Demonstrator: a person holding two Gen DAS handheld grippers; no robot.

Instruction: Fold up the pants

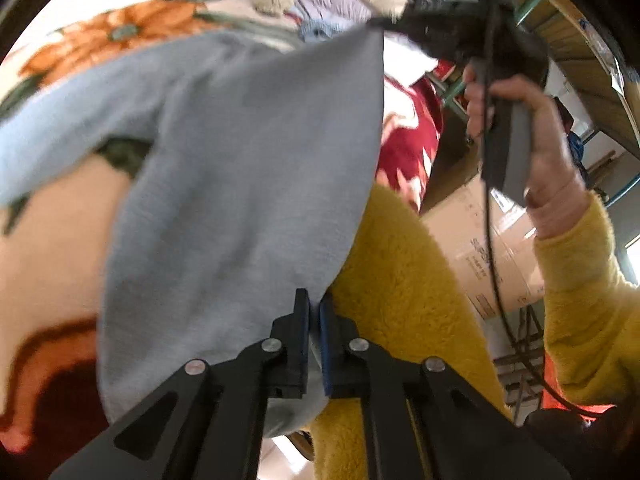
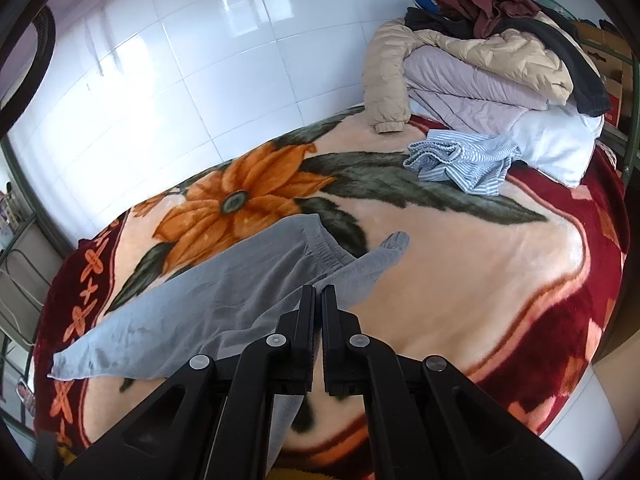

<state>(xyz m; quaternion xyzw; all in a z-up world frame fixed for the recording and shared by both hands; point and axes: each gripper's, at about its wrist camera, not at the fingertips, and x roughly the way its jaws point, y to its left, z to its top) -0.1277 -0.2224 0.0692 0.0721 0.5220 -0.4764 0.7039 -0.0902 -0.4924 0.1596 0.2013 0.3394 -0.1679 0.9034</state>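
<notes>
The light grey pants [image 1: 248, 184] hang lifted above the floral blanket [image 1: 60, 240]. My left gripper [image 1: 314, 304] is shut on one corner of the pants. In the left wrist view the right gripper [image 1: 384, 24] pinches the far upper corner, with the person's hand [image 1: 536, 152] on its handle. In the right wrist view my right gripper [image 2: 318, 294] is shut on the pants [image 2: 224, 288]; one leg trails left across the blanket [image 2: 460, 264] and the elastic waistband lies near the fingertips.
A pile of jackets and clothes [image 2: 480, 52] and a white pillow [image 2: 556, 144] sit at the bed's far end. A striped blue garment [image 2: 464, 160] lies on the blanket. White tiled wall [image 2: 180, 60] runs behind the bed. The person's yellow fleece [image 1: 404, 280] is close by. A cardboard box [image 1: 496, 248] stands beside the bed.
</notes>
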